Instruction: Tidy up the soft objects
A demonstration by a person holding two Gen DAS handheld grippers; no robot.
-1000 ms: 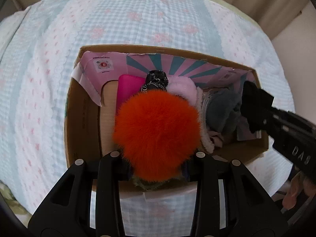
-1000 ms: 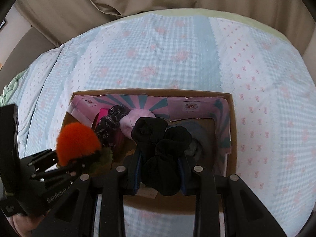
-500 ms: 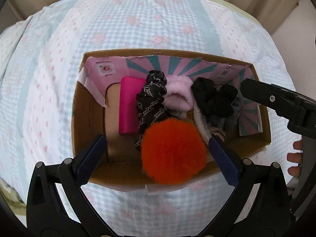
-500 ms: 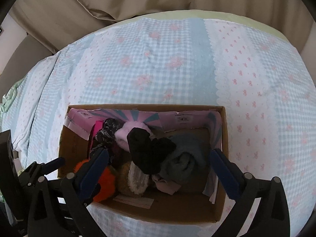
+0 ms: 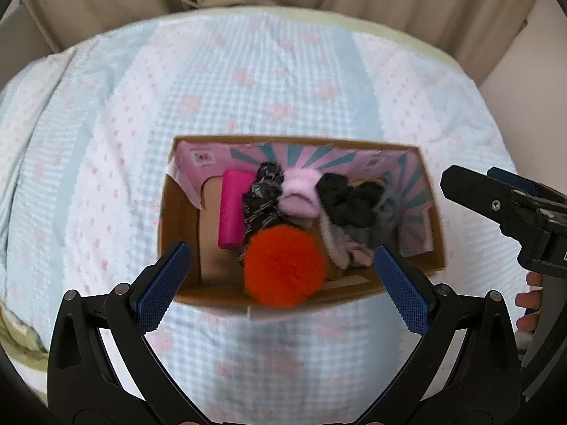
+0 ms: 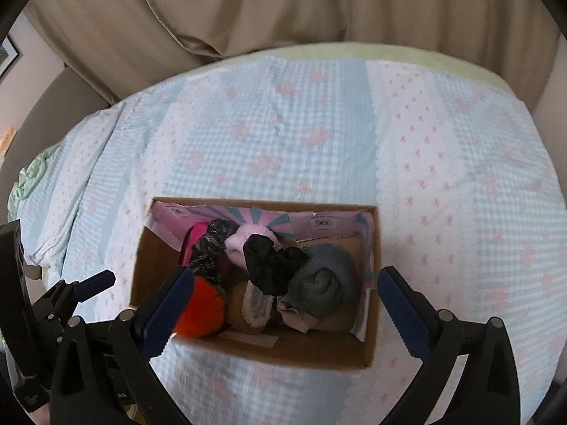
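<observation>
A cardboard box [image 5: 177,233] [image 6: 149,269] with a pink lining stands on the bed. Inside lie an orange furry ball [image 5: 283,265] [image 6: 203,308], a black soft item [image 5: 345,200] [image 6: 273,265], a pink fluffy item [image 5: 301,194], a speckled dark item [image 5: 262,198], a magenta roll [image 5: 232,209] and a grey roll [image 6: 322,279]. My left gripper [image 5: 283,290] is open and empty above the box's near edge. My right gripper [image 6: 283,304] is open and empty above the box; it also shows at the right of the left wrist view [image 5: 510,212].
The bed has a light blue and white checked cover [image 5: 283,81] [image 6: 319,134] with pink marks. Beige curtains [image 6: 283,7] hang behind it. A green cloth [image 6: 28,177] lies at the bed's left edge.
Both grippers have opened: the left let go of the orange ball and the right let go of the black item, both now in the box. Both grippers have pulled back and up.
</observation>
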